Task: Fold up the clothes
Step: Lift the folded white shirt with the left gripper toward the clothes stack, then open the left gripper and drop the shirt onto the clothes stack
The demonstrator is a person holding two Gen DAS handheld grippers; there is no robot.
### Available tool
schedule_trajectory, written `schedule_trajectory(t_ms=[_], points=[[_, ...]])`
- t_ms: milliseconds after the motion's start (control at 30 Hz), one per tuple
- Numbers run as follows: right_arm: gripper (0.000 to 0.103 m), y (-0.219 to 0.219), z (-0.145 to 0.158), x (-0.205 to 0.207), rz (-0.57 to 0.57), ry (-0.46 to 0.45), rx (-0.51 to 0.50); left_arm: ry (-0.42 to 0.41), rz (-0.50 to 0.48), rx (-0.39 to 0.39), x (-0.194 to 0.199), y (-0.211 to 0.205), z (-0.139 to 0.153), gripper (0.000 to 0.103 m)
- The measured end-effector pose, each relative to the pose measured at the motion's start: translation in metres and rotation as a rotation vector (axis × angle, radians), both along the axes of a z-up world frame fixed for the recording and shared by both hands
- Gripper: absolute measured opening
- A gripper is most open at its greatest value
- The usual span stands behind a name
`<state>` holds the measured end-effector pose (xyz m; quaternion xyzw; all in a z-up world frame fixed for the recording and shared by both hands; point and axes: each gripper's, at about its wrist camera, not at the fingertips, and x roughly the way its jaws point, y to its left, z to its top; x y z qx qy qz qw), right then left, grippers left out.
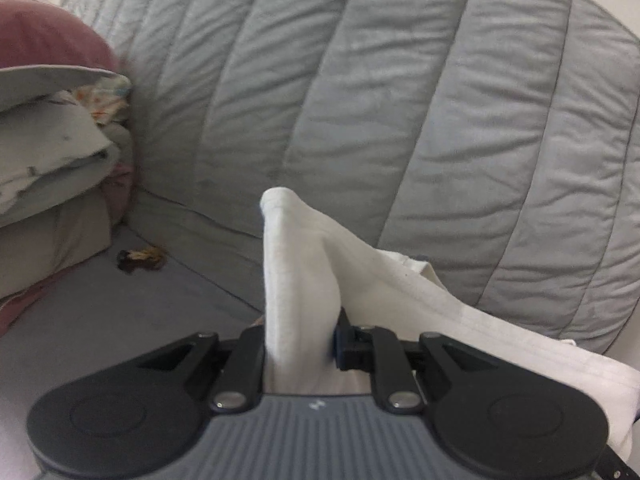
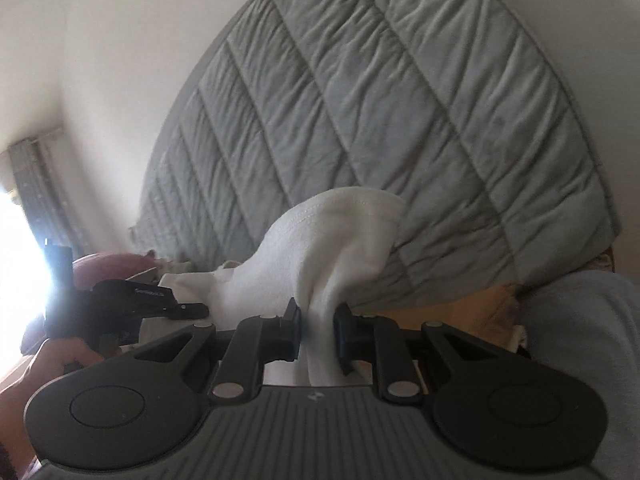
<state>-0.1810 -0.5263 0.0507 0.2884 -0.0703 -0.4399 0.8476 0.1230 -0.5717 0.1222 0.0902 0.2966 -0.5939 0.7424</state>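
A white garment (image 1: 304, 264) is held up in the air in front of a grey quilted headboard (image 1: 360, 100). My left gripper (image 1: 298, 340) is shut on one bunched part of it, and the cloth trails off to the lower right. In the right wrist view my right gripper (image 2: 318, 328) is shut on another bunch of the white garment (image 2: 332, 248), which rises in a fold above the jaws. The left gripper (image 2: 120, 300) and the hand holding it show at the left of that view, with the cloth stretched between the two.
A stack of folded bedding (image 1: 52, 152) and a mauve pillow (image 1: 48, 36) lie at the left. A small dark object (image 1: 140, 260) rests on the grey bed sheet (image 1: 120, 312). A person's light blue sleeve (image 2: 580, 340) is at the right, and a bright window (image 2: 20, 260) at far left.
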Motion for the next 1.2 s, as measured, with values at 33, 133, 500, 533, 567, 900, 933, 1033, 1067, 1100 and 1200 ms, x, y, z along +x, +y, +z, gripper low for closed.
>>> schedule_trajectory(t_ms=[33,133,500,533,567,900,933,1033,1067,1100,1200], points=[[0.019,-0.002,-0.002,0.0,-0.011,0.005,0.003,-0.003,-0.008,0.008,0.0,-0.007,-0.004,0.015],[0.019,-0.012,-0.006,0.001,-0.042,0.018,0.018,-0.01,-0.033,0.029,-0.002,-0.025,-0.014,0.015],[0.019,-0.045,-0.044,0.01,-0.13,0.136,0.06,-0.017,-0.092,0.04,0.003,-0.063,-0.063,0.019],[0.019,-0.048,-0.046,0.01,-0.136,0.141,0.068,-0.012,-0.094,0.034,0.004,-0.065,-0.068,0.02],[0.019,-0.05,-0.048,0.01,-0.143,0.145,0.077,-0.003,-0.094,0.028,0.006,-0.066,-0.074,0.02],[0.025,-0.064,-0.063,0.007,-0.248,0.159,0.149,-0.01,-0.012,-0.057,0.022,-0.079,-0.091,0.029],[0.025,-0.064,-0.063,0.006,-0.259,0.159,0.149,-0.025,0.015,-0.061,0.025,-0.08,-0.091,0.033],[0.03,-0.065,-0.061,0.002,-0.302,0.162,0.144,-0.087,0.126,-0.071,0.031,-0.078,-0.087,0.035],[0.033,-0.065,-0.06,-0.001,-0.331,0.166,0.138,-0.1,0.16,-0.079,0.033,-0.076,-0.085,0.035],[0.036,-0.064,-0.059,-0.003,-0.362,0.174,0.128,-0.111,0.188,-0.093,0.035,-0.073,-0.083,0.035],[0.037,-0.065,-0.054,-0.011,-0.449,0.2,0.095,-0.117,0.212,-0.15,0.036,-0.059,-0.073,0.035]])
